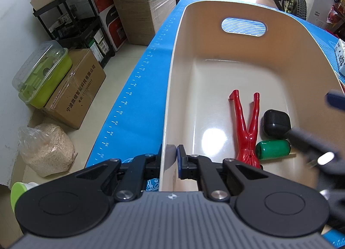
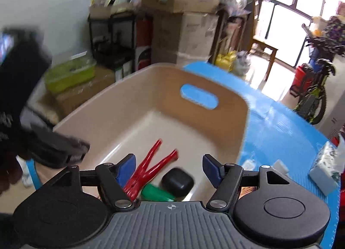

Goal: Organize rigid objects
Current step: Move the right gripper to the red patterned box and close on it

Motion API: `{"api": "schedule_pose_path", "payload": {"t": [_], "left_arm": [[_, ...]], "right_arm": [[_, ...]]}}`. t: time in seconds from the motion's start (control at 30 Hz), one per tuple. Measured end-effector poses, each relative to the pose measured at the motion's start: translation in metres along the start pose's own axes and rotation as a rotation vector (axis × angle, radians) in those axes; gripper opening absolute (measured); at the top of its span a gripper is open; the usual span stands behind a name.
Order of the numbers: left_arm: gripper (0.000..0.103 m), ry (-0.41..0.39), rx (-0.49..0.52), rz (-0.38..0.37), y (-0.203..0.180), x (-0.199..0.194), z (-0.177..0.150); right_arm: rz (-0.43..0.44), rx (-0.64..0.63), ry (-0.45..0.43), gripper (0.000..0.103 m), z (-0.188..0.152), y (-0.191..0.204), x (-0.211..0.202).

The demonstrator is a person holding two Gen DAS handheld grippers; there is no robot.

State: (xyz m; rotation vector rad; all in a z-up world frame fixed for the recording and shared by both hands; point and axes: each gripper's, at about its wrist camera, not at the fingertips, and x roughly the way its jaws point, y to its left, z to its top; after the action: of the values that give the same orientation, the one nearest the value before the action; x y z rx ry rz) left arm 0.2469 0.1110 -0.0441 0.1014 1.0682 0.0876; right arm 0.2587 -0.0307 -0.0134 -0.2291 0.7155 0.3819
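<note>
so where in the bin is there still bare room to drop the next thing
The far half of the beige bin, below the handle slot, is bare, as is the floor along the wall clamped by the left hand-held gripper. The near corner is crowded: red figure, black case, green cylinder.

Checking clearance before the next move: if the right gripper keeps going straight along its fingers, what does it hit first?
Most likely the black case in the beige bin: it lies between the right gripper and the bin floor, jaws open and empty. The red figure sits just left. Depth is unclear.
</note>
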Motion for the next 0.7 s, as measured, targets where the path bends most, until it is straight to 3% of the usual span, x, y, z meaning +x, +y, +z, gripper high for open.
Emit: {"api": "schedule_pose_path", "payload": {"t": [0.17, 0.3, 0.5, 0.7], "left_arm": [[0.011, 0.0, 0.0, 0.0, 0.0, 0.0, 0.0], [0.012, 0.002, -0.001, -0.001, 0.001, 0.0, 0.0], [0.012, 0.003, -0.003, -0.002, 0.001, 0.0, 0.0], [0.012, 0.002, -0.002, 0.003, 0.001, 0.0, 0.0]], "right_arm": [[-0.049, 0.057, -0.081, 0.075, 0.006, -0.028, -0.023], [-0.117, 0.111, -0.098, 0.077, 0.001, -0.061, -0.032], [-0.184, 0.177, -0.011, 0.078, -0.022, -0.108, -0.016], [-0.143, 0.22, 0.101, 0.078, -0.047, -0.122, 0.017]]}}
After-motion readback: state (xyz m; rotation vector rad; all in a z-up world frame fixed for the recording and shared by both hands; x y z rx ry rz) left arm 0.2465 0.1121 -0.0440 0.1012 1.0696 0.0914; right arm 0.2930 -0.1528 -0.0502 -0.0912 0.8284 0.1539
